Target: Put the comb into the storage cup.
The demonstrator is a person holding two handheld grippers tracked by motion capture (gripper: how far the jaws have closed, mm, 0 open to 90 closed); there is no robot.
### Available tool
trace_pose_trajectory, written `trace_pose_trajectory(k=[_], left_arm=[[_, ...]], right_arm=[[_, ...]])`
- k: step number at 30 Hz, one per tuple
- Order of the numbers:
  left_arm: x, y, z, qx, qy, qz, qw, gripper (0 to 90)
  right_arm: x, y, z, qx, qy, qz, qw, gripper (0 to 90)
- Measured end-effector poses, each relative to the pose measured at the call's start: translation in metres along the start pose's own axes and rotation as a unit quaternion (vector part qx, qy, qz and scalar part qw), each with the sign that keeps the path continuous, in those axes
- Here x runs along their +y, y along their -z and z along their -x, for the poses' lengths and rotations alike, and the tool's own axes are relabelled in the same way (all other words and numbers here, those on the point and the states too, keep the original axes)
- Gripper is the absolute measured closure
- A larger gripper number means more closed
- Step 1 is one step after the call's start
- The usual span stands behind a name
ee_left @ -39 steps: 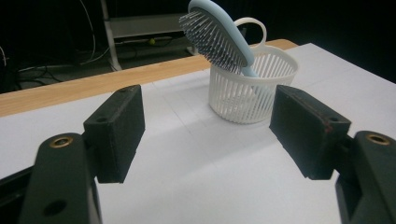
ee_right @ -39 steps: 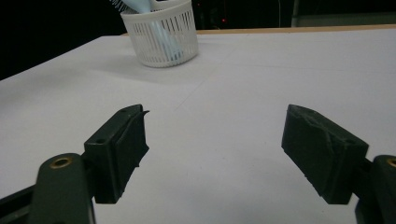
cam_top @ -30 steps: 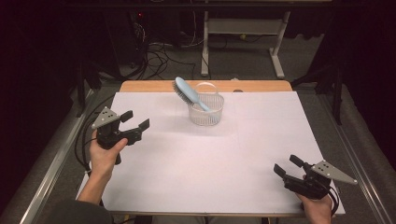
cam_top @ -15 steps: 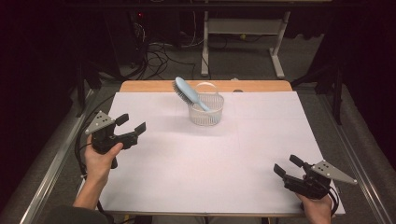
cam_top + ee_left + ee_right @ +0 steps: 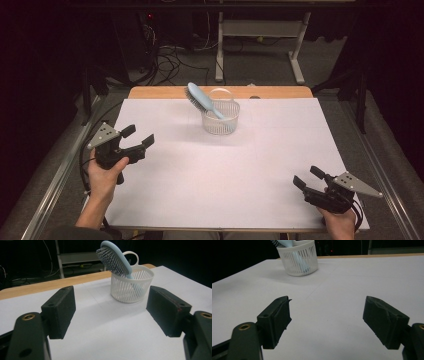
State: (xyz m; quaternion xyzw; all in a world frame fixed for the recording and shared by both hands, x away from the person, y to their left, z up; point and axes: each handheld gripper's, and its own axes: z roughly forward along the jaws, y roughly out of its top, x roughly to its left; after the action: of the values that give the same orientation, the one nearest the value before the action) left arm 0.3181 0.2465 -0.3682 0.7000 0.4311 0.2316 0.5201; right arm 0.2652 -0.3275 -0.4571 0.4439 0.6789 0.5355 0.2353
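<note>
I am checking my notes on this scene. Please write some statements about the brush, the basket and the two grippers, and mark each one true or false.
1. The blue hairbrush stands tilted in the white basket. True.
2. The left gripper holds the hairbrush. False: its jaws are open with nothing between them.
3. The basket lies tipped on its side. False: it stands upright on the white table cover.
4. The right gripper is open, near the front edge of the table. True.
</note>
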Motion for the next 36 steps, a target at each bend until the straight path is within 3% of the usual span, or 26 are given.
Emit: trace_pose_trajectory(k=[7, 22, 36], left_arm=[[-0.004, 0.006, 0.0, 0.0, 0.001, 0.002, 1.0, 23.7], [-0.012, 0.016, -0.001, 0.006, 0.025, 0.007, 0.9997, 19.9], [-0.02, 0.024, 0.0, 0.016, 0.015, 0.009, 0.9997, 18.9]], right_arm=[[0.0, 0.0, 0.0, 0.0, 0.0, 0.0, 1.0, 22.6], [0.0, 0.0, 0.0, 0.0, -0.001, 0.0, 1.0, 22.6], [0.0, 0.0, 0.0, 0.0, -0.001, 0.0, 1.0, 22.6]])
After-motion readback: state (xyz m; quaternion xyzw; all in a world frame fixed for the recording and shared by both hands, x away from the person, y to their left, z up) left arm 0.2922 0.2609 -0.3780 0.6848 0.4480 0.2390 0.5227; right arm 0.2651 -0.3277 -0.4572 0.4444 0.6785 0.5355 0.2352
